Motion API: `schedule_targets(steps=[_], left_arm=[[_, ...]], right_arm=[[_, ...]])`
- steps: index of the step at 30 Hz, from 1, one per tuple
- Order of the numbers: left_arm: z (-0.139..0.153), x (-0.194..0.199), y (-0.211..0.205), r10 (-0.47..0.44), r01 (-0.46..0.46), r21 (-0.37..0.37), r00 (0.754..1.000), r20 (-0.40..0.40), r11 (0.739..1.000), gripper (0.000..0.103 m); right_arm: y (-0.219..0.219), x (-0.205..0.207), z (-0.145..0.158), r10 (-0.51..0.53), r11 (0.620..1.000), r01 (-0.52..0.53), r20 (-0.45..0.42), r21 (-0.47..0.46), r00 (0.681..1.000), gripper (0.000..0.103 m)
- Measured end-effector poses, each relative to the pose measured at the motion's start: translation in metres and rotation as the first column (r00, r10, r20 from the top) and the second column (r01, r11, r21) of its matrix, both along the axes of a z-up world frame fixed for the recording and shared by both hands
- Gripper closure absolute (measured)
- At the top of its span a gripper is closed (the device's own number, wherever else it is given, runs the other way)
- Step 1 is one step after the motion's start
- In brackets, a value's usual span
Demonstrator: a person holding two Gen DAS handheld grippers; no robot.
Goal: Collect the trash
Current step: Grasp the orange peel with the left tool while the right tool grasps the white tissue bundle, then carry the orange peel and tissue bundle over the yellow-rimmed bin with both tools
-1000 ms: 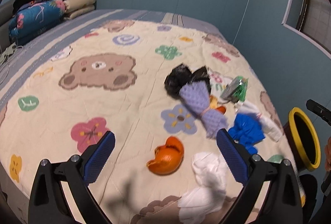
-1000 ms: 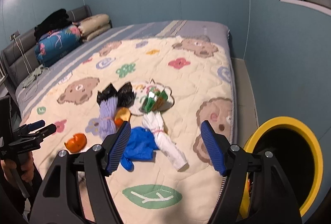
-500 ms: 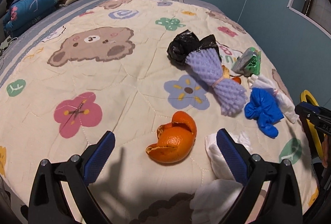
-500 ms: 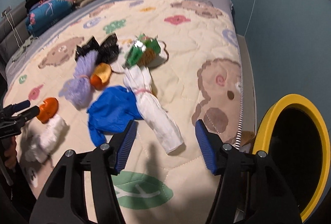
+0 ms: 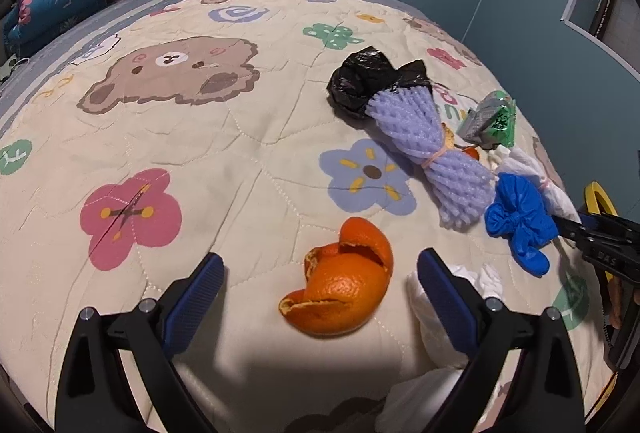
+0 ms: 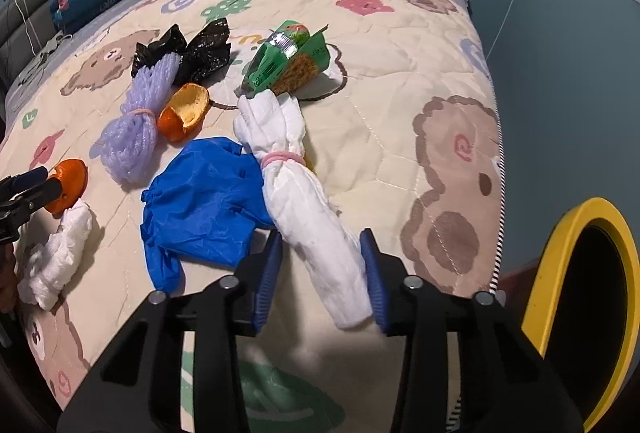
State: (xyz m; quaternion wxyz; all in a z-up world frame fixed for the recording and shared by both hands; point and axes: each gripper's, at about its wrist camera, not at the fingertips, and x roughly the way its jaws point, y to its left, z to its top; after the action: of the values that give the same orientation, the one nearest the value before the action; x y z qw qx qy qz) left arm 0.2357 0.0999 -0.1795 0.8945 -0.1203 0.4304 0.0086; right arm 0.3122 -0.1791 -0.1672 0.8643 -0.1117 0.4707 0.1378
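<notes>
While left tongs (image 5: 320, 285) gape, right tongs (image 6: 320, 265) straddle white bundle (image 6: 312, 217).

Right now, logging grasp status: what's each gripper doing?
Left gripper: open, empty, orange peel between its fingers.
Right gripper: open around white tied bundle, not yet clamped.

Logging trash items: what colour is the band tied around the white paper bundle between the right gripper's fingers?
Pink, clearest in the right wrist view: band on white paper bundle.

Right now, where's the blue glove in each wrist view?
Left wrist: blue glove far right, mid-height, beside the right gripper tip.
Right wrist: blue glove left of centre, left of the white bundle between the open fingers.
Shared landmark: purple foam net, just beyond the glove.
</notes>
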Motion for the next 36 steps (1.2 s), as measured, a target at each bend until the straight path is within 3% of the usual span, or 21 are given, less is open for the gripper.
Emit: schedule_targets(steps=[1, 3, 9, 15, 23, 29, 36], left_arm=[[0.0, 0.0, -0.001, -0.008, 0.008, -0.003, 1.0, 0.001, 1.0, 0.018], [-0.001, 0.001, 0.0, -0.01, 0.01, -0.015, 1.0, -0.003, 1.0, 0.037], [0.003, -0.001, -0.004, -0.033, 0.033, -0.01, 0.999, 0.02, 0.999, 0.066], [0.005, -0.002, -0.001, -0.023, 0.023, -0.03, 1.0, 0.014, 0.999, 0.073], [0.025, -0.011, 0.011, 0.014, -0.011, -0.076, 0.999, 0.041, 0.997, 0.075], [0.05, -0.017, 0.011, 0.035, -0.031, -0.056, 0.997, 0.075, 0.998, 0.075], [0.081, -0.02, -0.01, -0.008, 0.011, -0.029, 0.993, 0.114, 1.0, 0.075]], right_arm=[[0.001, 0.001, -0.001, 0.0, 1.0, 0.0, -0.003, 0.001, 1.0, 0.072], [0.002, 0.005, -0.002, -0.002, 1.0, 0.002, -0.015, 0.007, 1.0, 0.075], [0.001, 0.012, -0.003, -0.022, 0.999, 0.023, -0.022, 0.031, 1.0, 0.088], [0.003, 0.009, 0.003, -0.017, 0.998, 0.019, -0.023, 0.058, 1.0, 0.091], [-0.006, -0.005, 0.04, -0.016, 0.989, 0.014, 0.014, 0.146, 1.0, 0.091], [-0.018, -0.025, 0.067, -0.036, 0.98, 0.028, 0.039, 0.195, 0.999, 0.091], [-0.049, -0.05, 0.104, -0.076, 0.967, 0.056, 0.074, 0.247, 0.994, 0.091]])
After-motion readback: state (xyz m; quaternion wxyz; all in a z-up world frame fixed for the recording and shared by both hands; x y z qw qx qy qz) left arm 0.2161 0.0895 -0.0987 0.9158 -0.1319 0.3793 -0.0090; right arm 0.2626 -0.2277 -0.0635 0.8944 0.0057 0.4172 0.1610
